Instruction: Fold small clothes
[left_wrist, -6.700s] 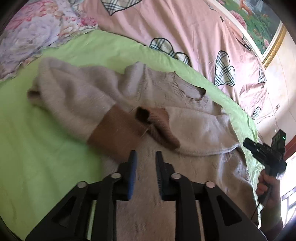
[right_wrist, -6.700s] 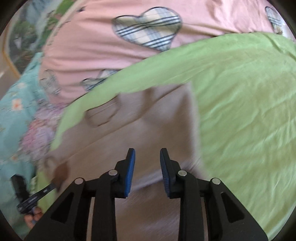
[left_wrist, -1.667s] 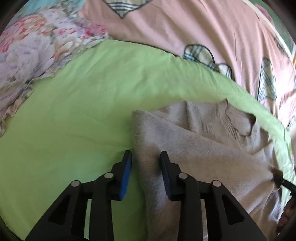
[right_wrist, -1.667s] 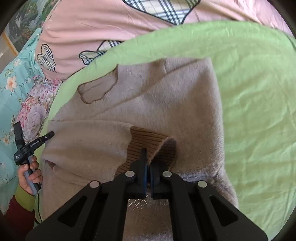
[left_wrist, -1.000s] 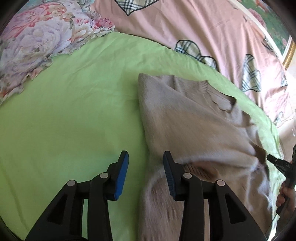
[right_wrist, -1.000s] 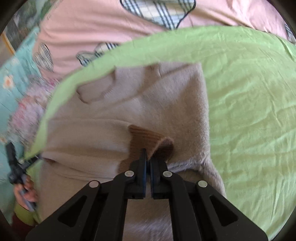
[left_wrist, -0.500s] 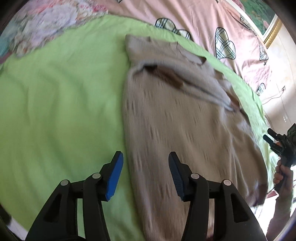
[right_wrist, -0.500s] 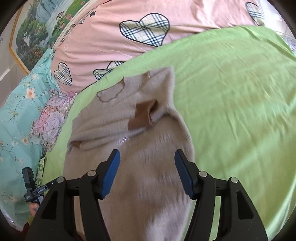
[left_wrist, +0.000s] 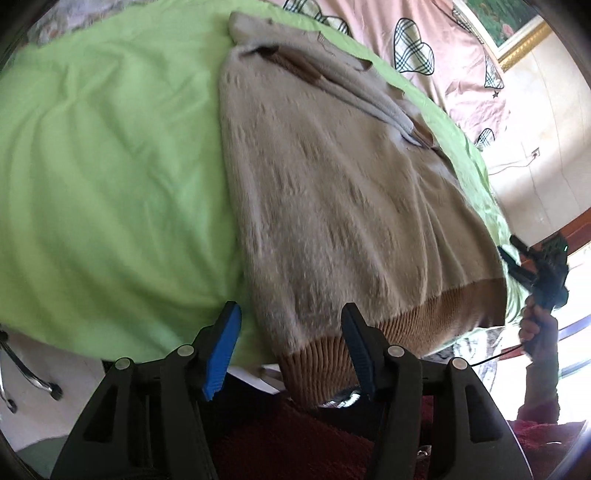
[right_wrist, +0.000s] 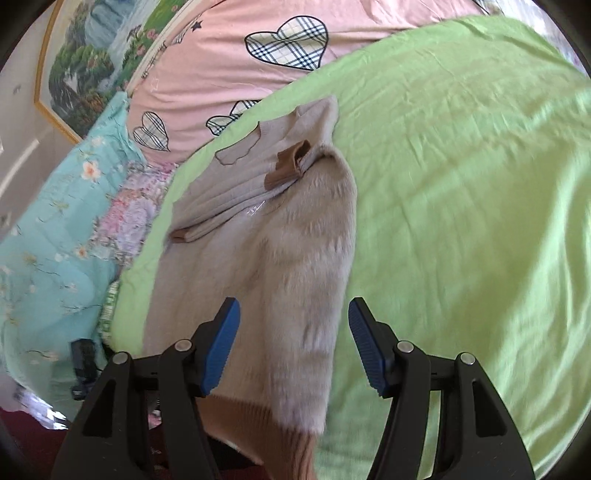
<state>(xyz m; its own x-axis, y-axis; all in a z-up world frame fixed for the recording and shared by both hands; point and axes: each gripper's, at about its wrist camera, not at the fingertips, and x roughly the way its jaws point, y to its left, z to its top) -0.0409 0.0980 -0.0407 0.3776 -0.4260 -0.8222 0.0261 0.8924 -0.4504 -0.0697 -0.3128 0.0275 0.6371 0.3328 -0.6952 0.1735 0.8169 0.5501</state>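
A beige knit sweater with brown ribbed cuffs and hem lies flat on the green sheet, both sleeves folded across its chest. Its brown hem hangs over the bed's near edge. My left gripper is open, its jaws on either side of the hem's left corner, holding nothing. My right gripper is open above the lower right part of the sweater, empty. The right gripper also shows at the right edge of the left wrist view.
A pink quilt with plaid hearts lies behind the sweater. A teal floral quilt lies on the left in the right wrist view. A framed picture hangs on the wall. A dark red garment is below the bed edge.
The right gripper let go of the brown cuff and opened wide. Both grippers pulled back from the sleeves to the sweater's hem end, and the left opened wider.
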